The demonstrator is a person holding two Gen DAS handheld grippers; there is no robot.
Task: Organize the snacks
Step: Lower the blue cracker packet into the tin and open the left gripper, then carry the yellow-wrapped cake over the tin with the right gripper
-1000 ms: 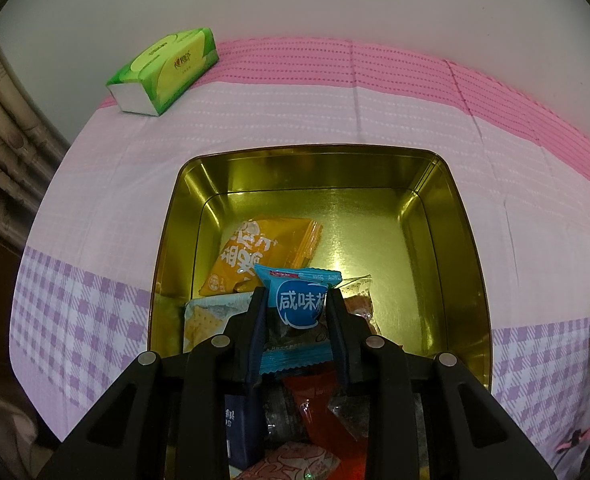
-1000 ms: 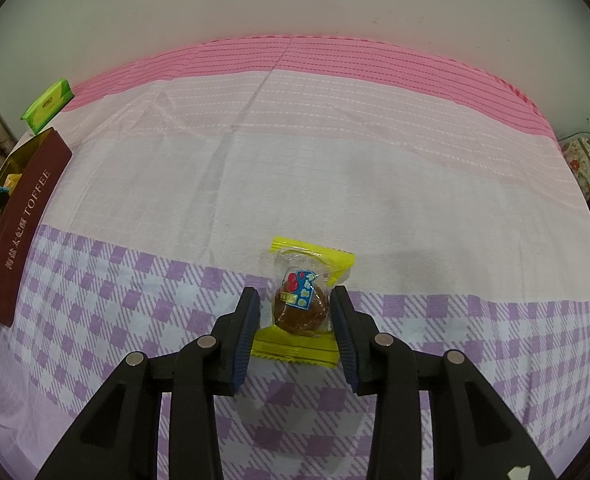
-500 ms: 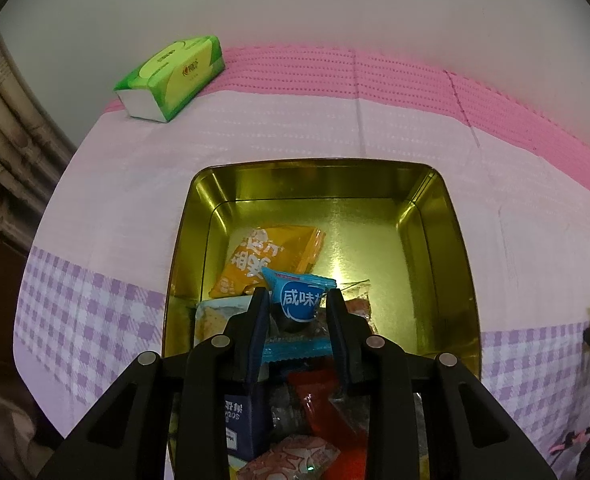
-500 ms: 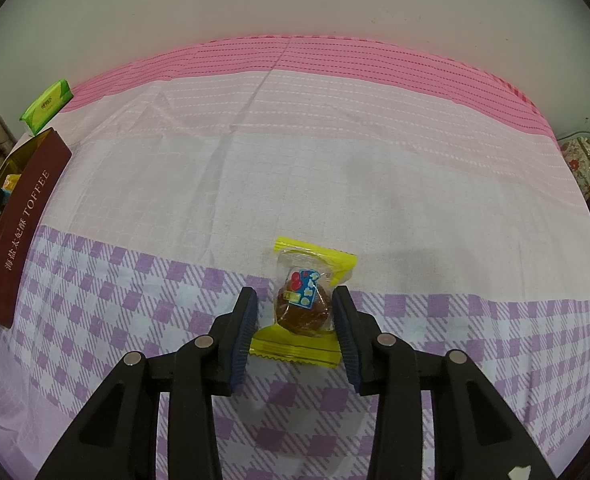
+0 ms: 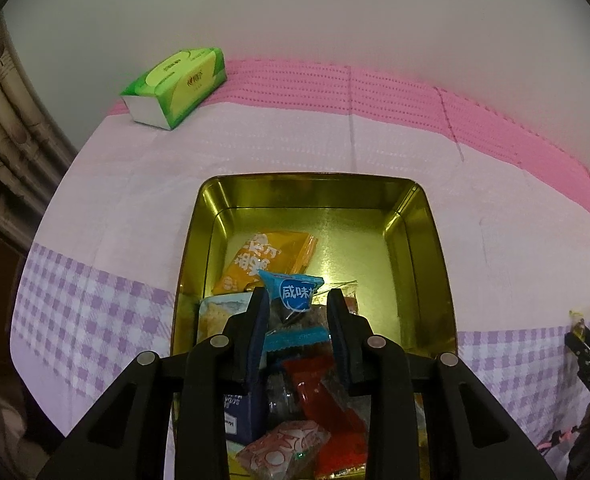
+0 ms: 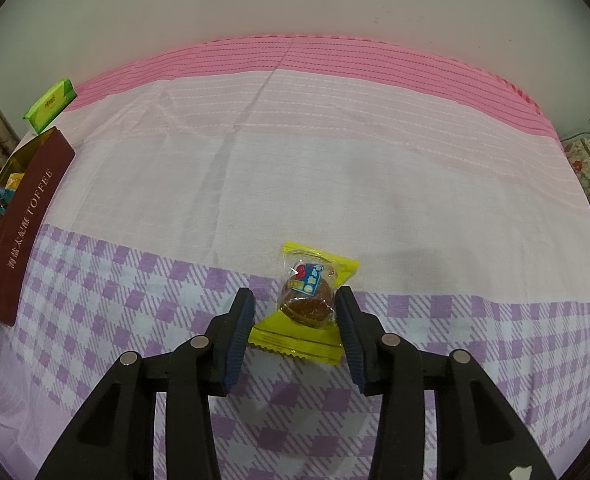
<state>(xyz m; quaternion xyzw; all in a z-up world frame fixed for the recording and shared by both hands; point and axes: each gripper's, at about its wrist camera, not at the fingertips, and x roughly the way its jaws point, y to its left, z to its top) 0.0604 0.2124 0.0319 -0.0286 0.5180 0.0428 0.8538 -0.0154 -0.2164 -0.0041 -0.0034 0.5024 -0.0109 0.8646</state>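
While the left gripper [image 5: 297, 312] pinches a blue snack packet [image 5: 295, 300] above the gold tin [image 5: 435, 264], the right gripper [image 6: 293, 312] straddles a yellow cake packet [image 6: 305, 300], jaws apart, on the near purple-check cloth [image 6: 95, 300]. Risk: slippery film squirts sideways on closing.

tin [image 5: 431, 240]: near tablecloth's [image 6: 335, 160] left edge | tissue pack [image 5: 175, 86]: far-left corner, behind tin | wrapped cake [image 6: 305, 300]: near edge, middle | snack packets [image 5: 267, 260]: in tin, perhaps overlapping
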